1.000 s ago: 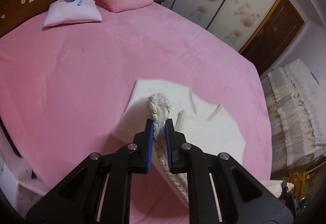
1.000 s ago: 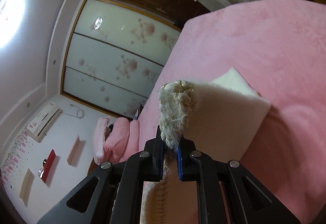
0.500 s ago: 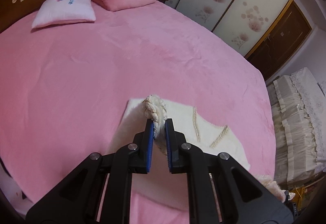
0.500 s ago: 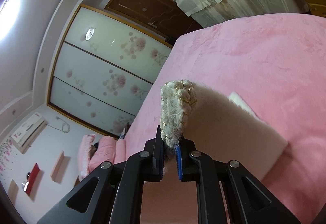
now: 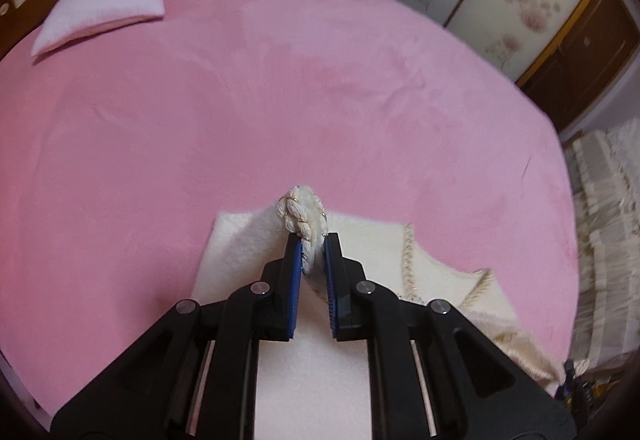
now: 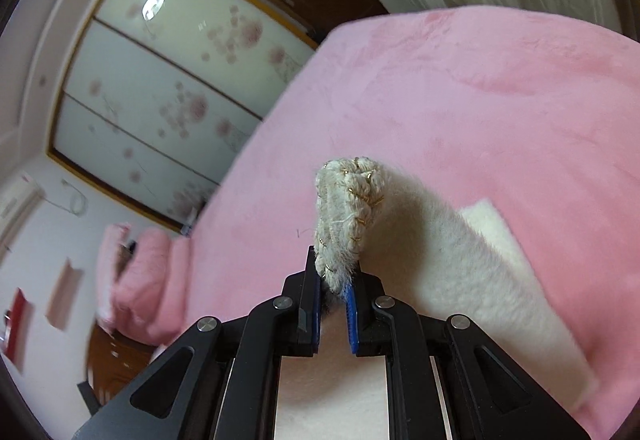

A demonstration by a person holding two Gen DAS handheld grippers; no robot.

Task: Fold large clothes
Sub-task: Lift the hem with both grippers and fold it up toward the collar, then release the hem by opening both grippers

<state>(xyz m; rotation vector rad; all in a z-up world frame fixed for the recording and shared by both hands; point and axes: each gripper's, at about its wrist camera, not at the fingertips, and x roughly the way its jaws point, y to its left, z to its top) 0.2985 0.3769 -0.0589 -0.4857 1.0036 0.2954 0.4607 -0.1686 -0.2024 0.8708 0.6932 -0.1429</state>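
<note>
The left gripper (image 5: 311,242) and right gripper (image 6: 335,272) each pinch the braided edge of the cream garment (image 5: 360,240), which lies on the pink bed (image 5: 280,100) toward 6 o'clock, probably partly folded.

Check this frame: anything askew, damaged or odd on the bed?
Nothing stands out. Both the left gripper and right gripper pinch the cream garment's braided edge; the pink bedspread looks smooth.
</note>
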